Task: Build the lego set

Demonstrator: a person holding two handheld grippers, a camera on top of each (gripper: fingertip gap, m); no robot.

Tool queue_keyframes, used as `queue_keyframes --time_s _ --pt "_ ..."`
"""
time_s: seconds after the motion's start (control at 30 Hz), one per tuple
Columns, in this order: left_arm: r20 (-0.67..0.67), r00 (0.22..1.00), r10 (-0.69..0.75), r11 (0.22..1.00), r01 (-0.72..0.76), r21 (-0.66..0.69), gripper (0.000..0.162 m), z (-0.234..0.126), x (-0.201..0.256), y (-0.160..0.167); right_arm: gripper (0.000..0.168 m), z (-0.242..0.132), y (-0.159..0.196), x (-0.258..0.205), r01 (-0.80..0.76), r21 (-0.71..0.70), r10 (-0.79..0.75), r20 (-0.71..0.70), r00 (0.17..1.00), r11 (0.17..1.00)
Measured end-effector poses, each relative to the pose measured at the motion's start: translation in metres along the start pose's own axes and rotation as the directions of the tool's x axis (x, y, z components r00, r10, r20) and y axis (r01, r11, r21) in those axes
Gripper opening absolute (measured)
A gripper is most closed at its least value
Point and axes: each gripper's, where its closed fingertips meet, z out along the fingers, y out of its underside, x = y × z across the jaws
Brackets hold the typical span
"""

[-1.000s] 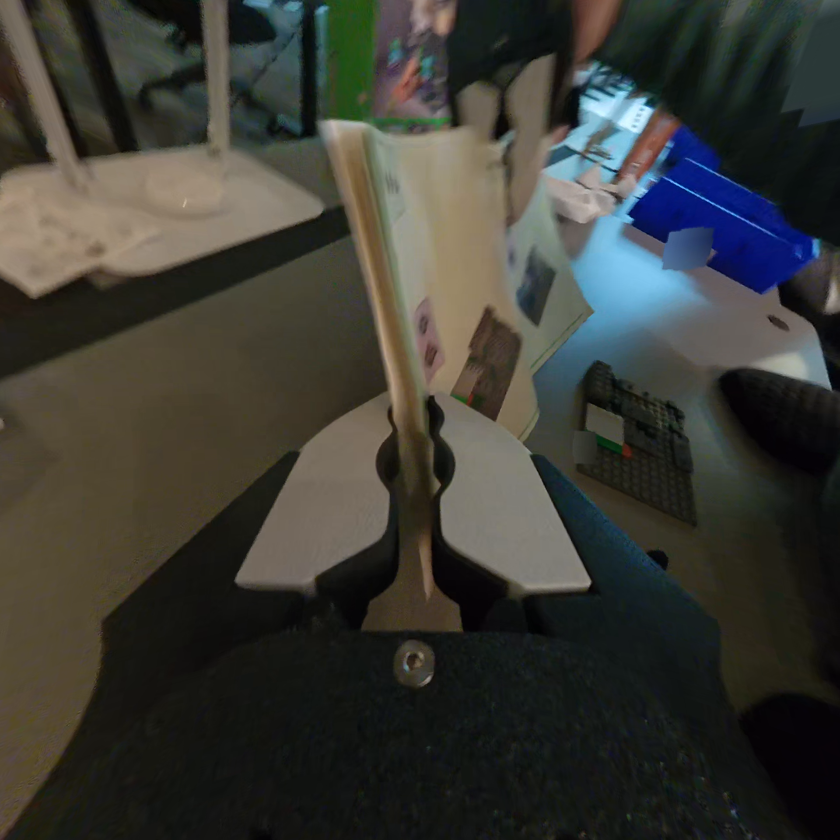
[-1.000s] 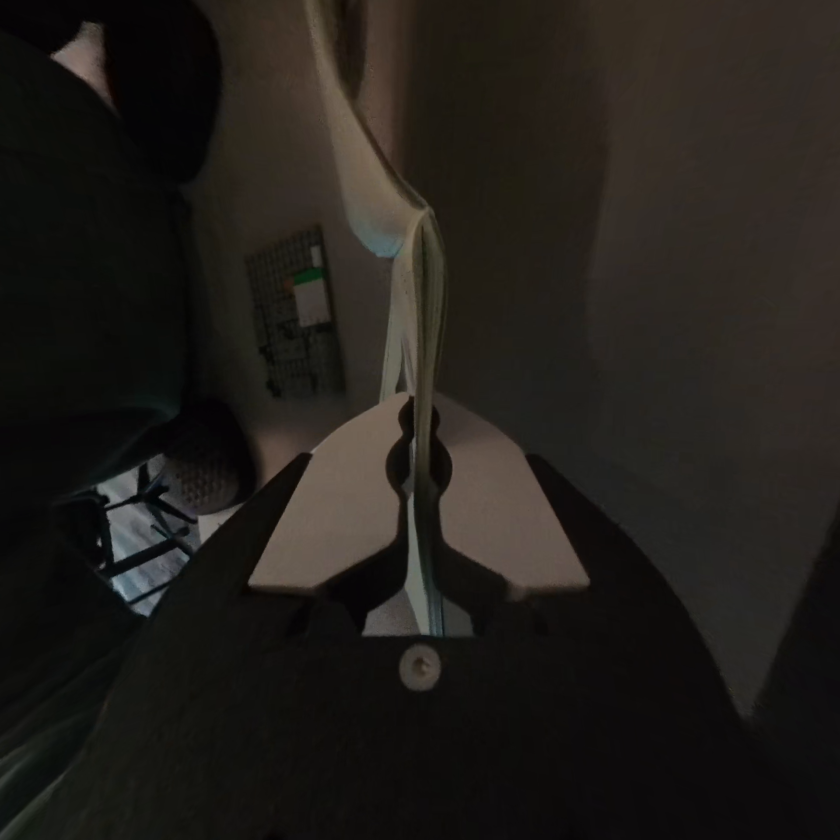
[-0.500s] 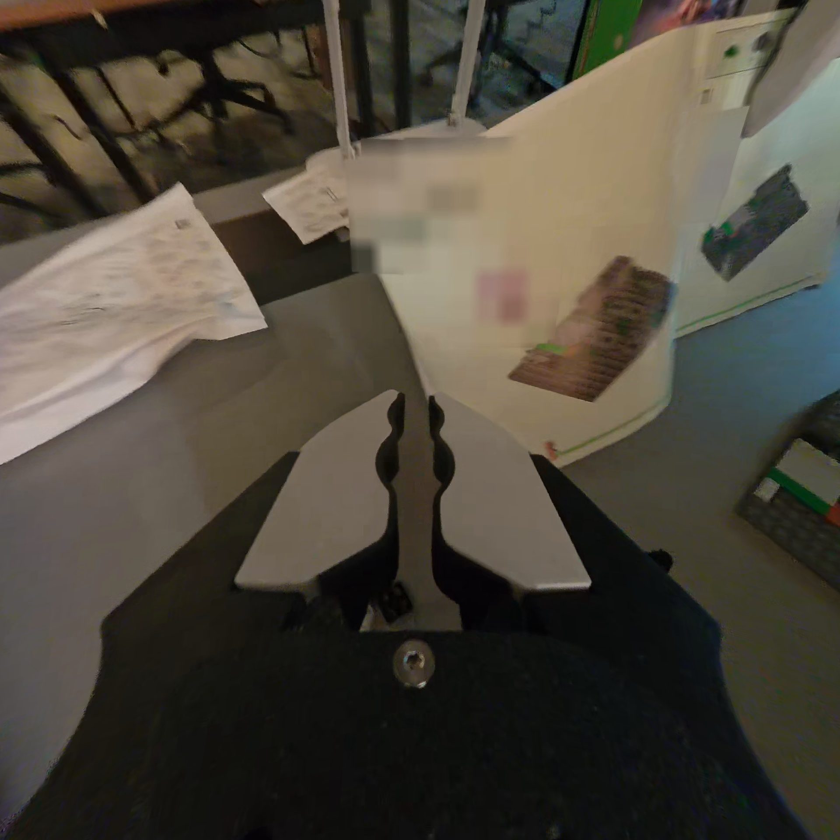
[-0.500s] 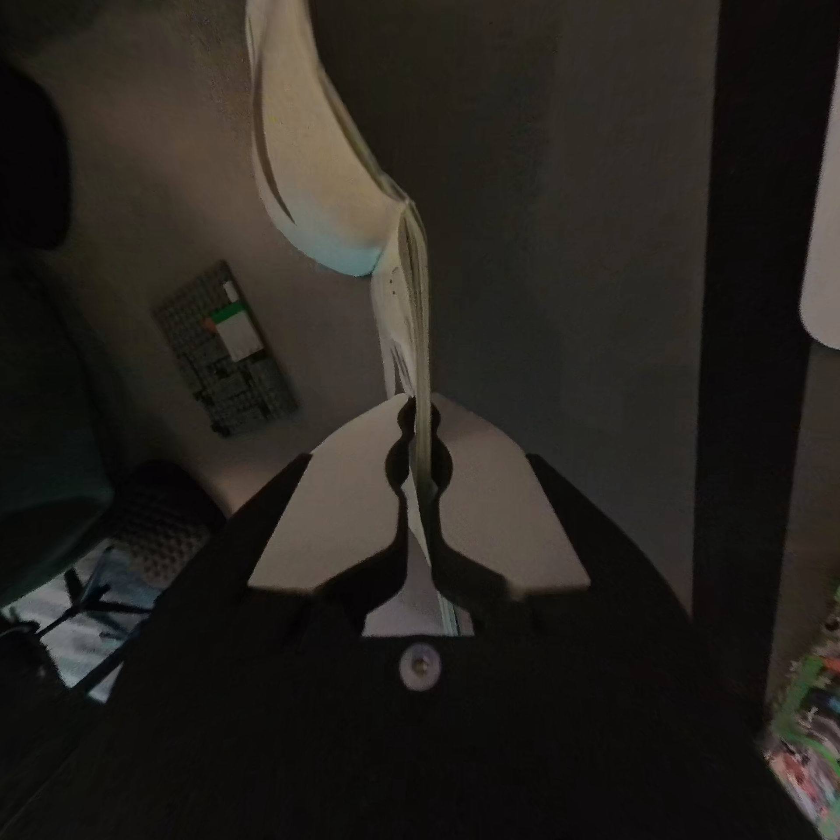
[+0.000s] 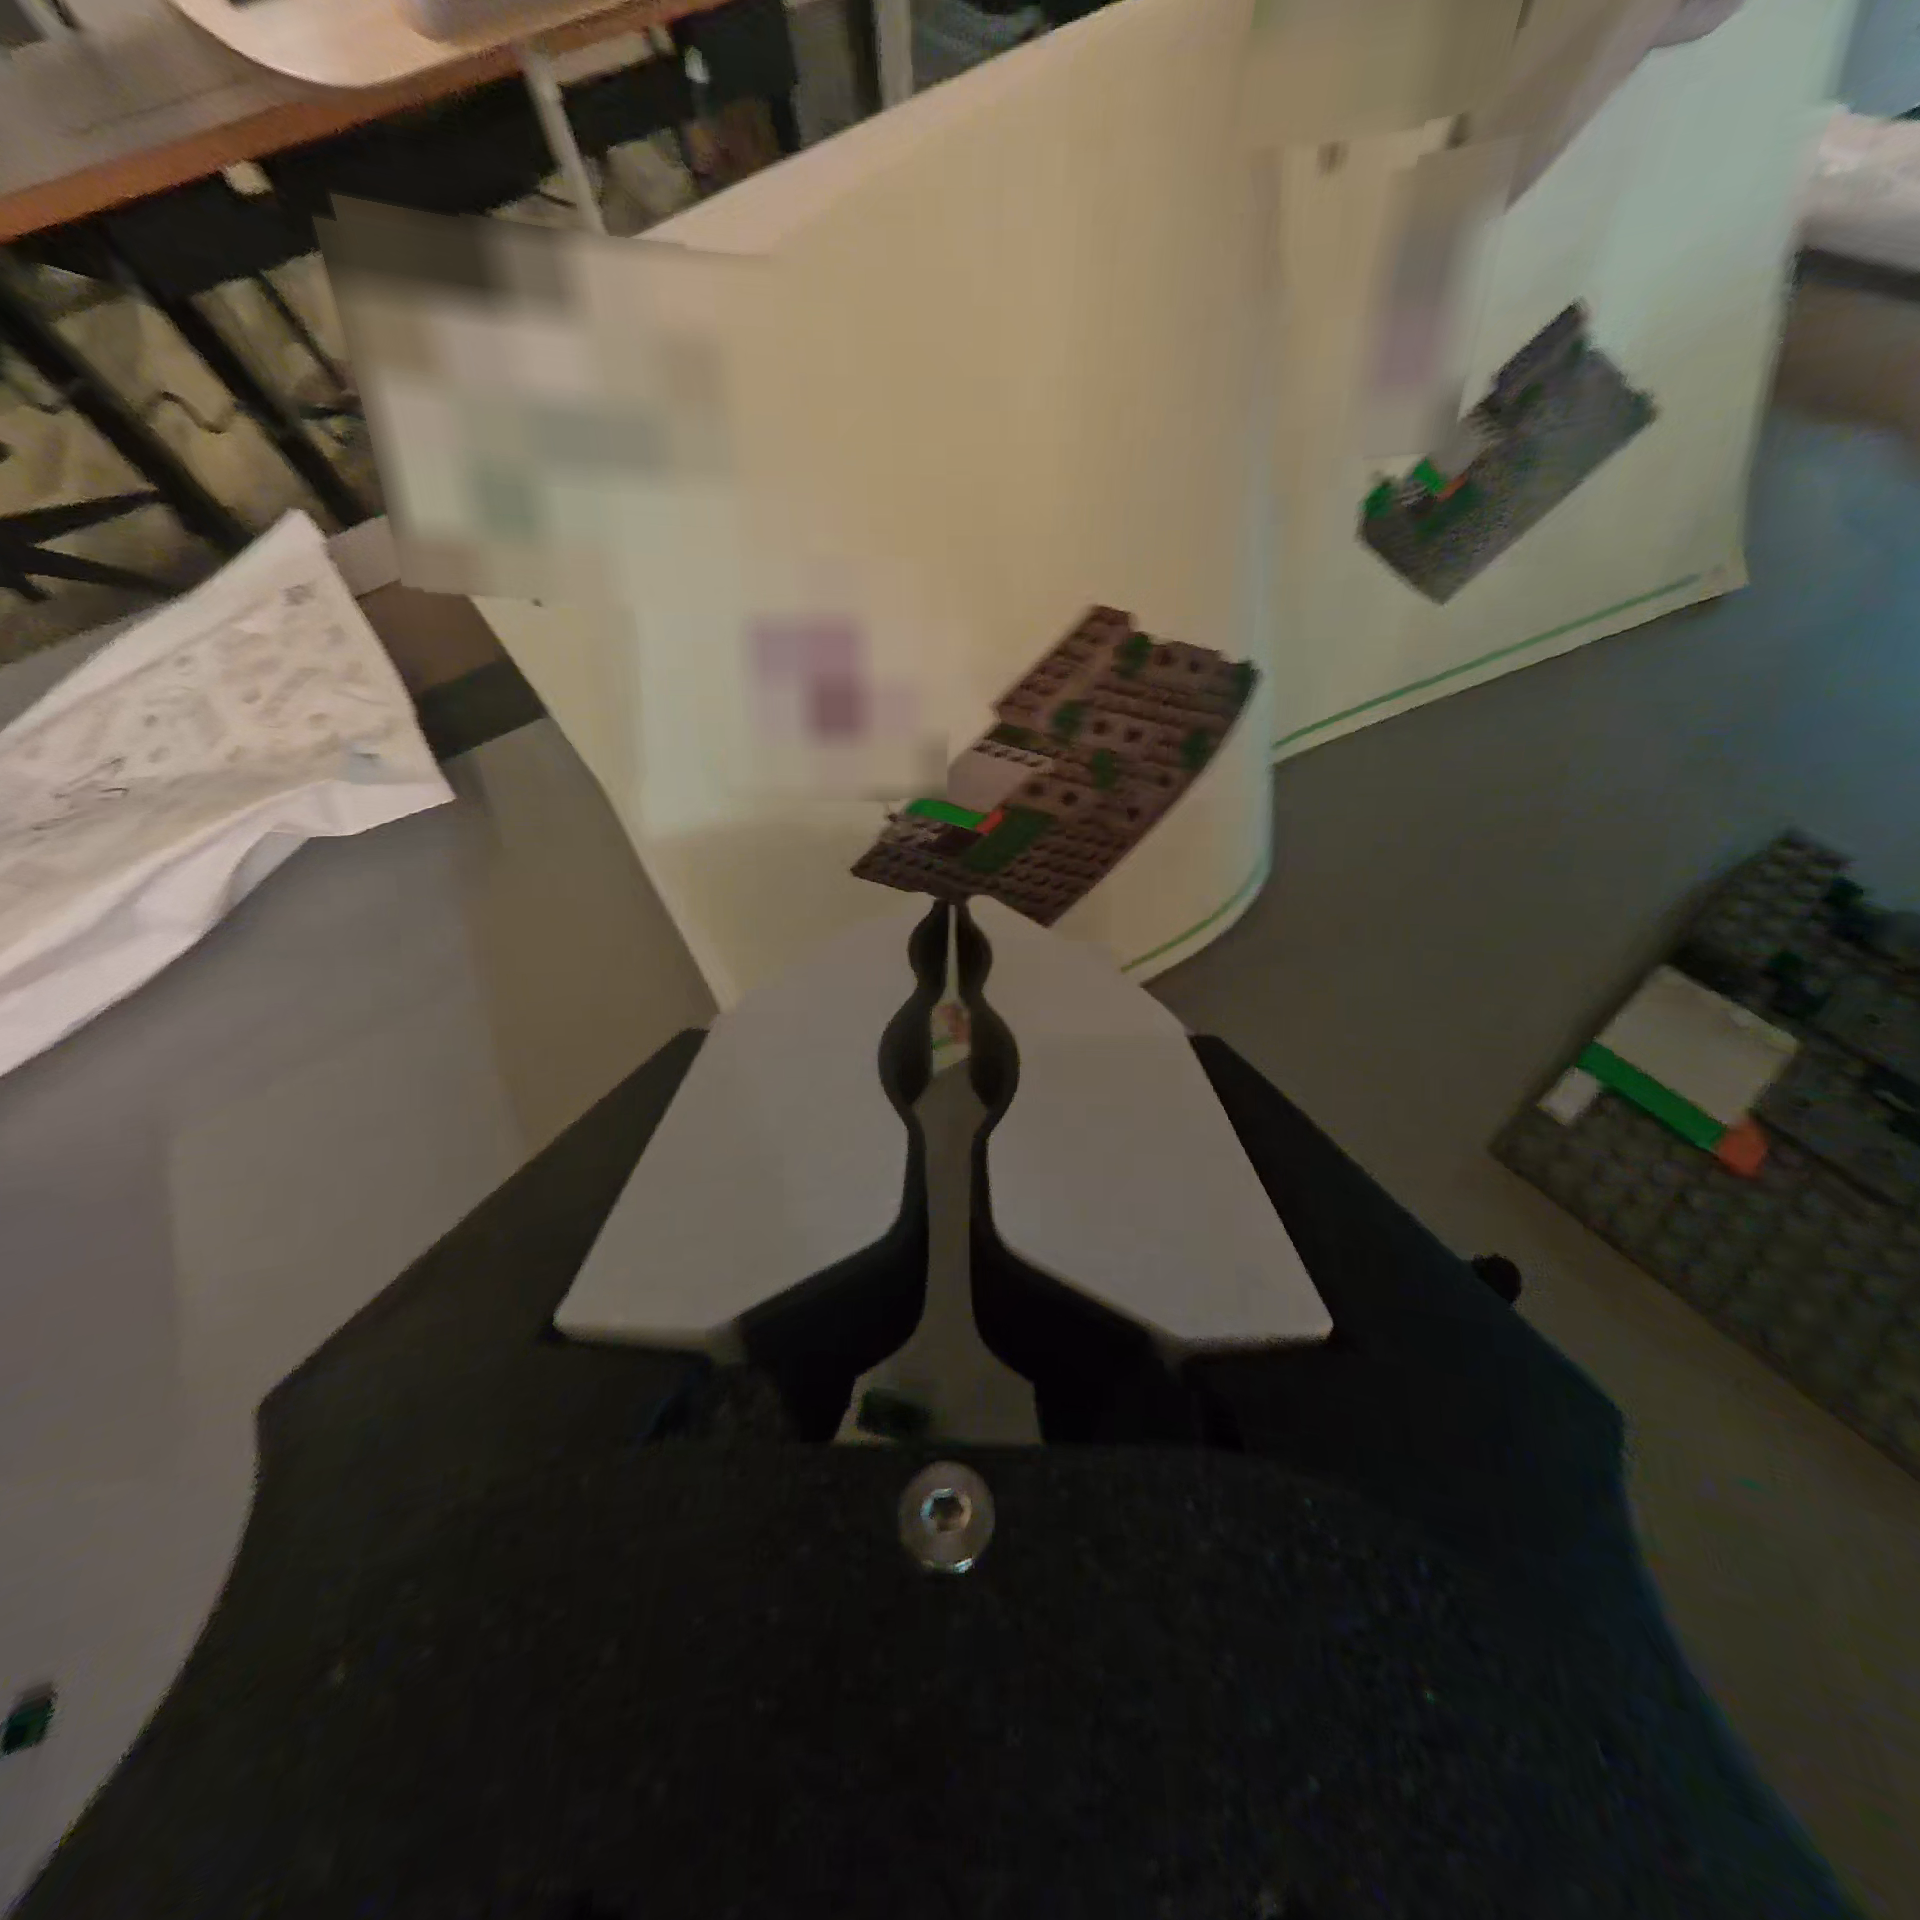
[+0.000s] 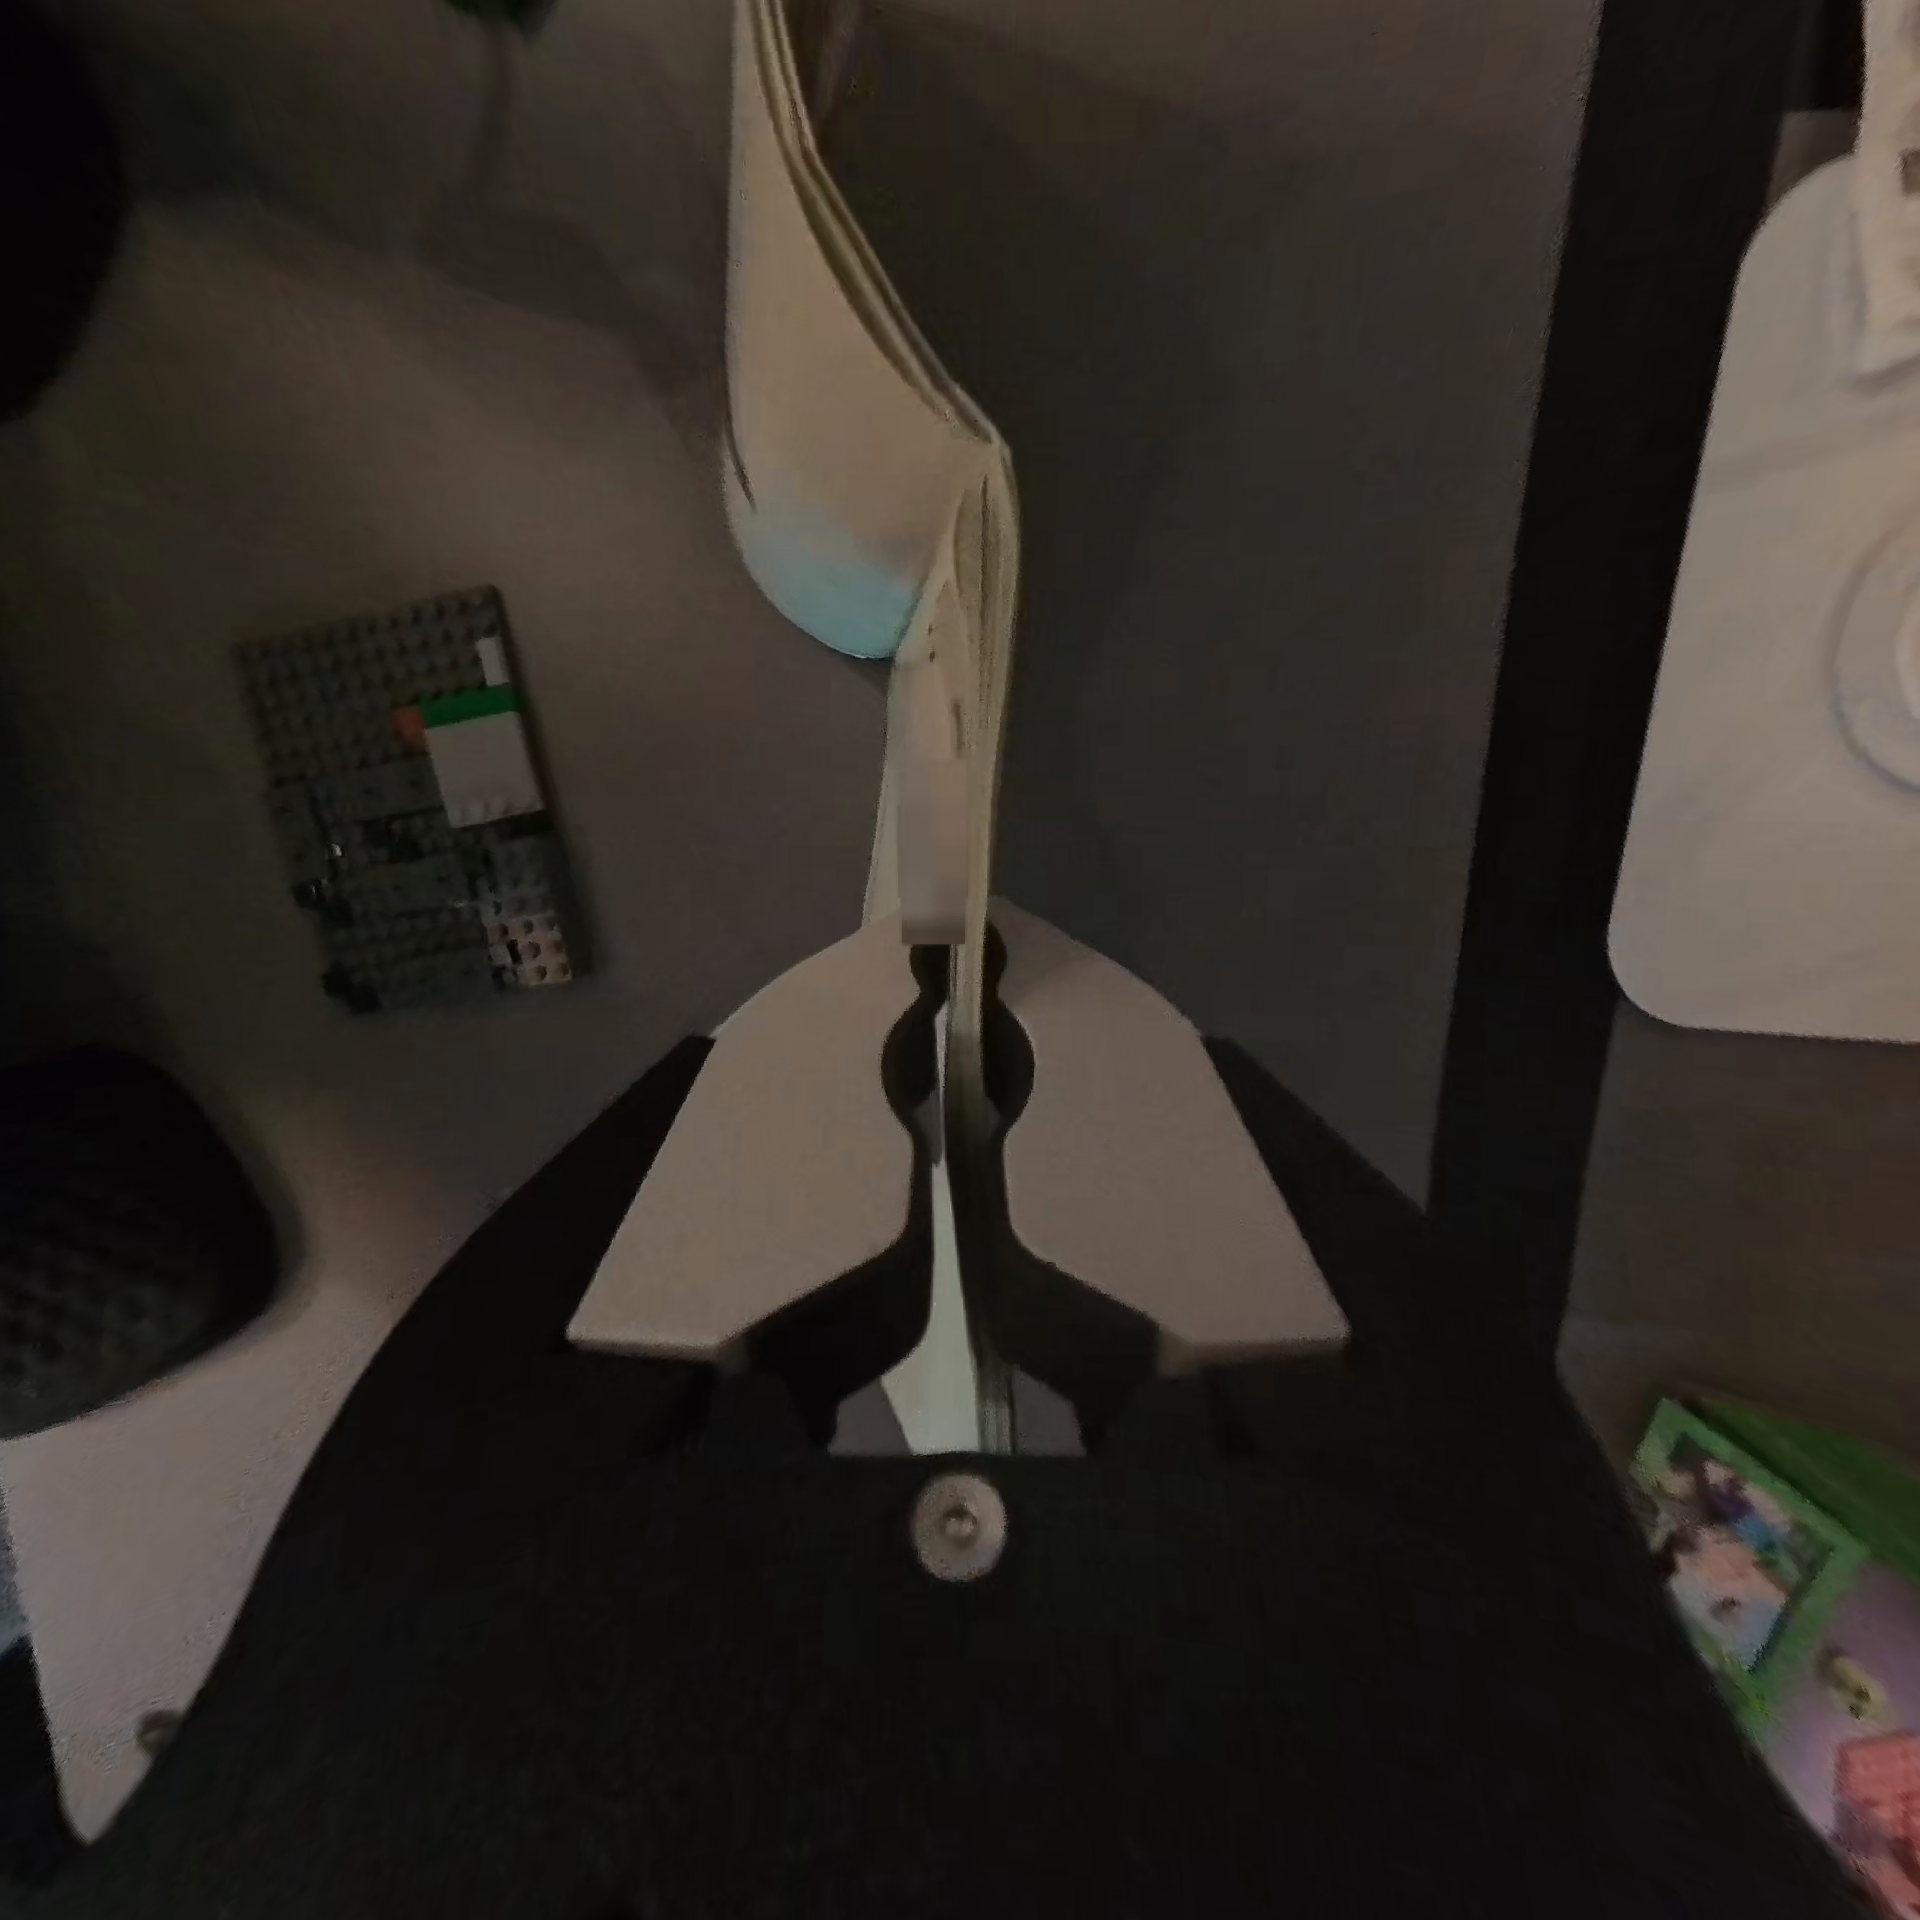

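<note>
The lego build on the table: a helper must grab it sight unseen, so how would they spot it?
On the grey table, look right of the open instruction booklet. The lego build is a dark grey studded plate lying flat, the only thing there with a white tile edged by a green strip and a small orange piece.

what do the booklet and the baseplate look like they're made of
Booklet: thin matte paper, probably; its pages fan out and bend where the right gripper pinches them. Baseplate: rigid moulded plastic, seemingly, with rows of studs and a slight sheen.
</note>
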Motion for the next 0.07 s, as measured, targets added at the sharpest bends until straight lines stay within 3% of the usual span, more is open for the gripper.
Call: queue_keyframes --time_s 0.07 --pt "0.048 0.999 0.017 1.000 -0.017 0.006 0.000 0.0013 -0.0045 0.0021 0.003 -0.0002 -0.0012 -0.0034 0.018 0.000 -0.018 0.016 1.000 1.000"
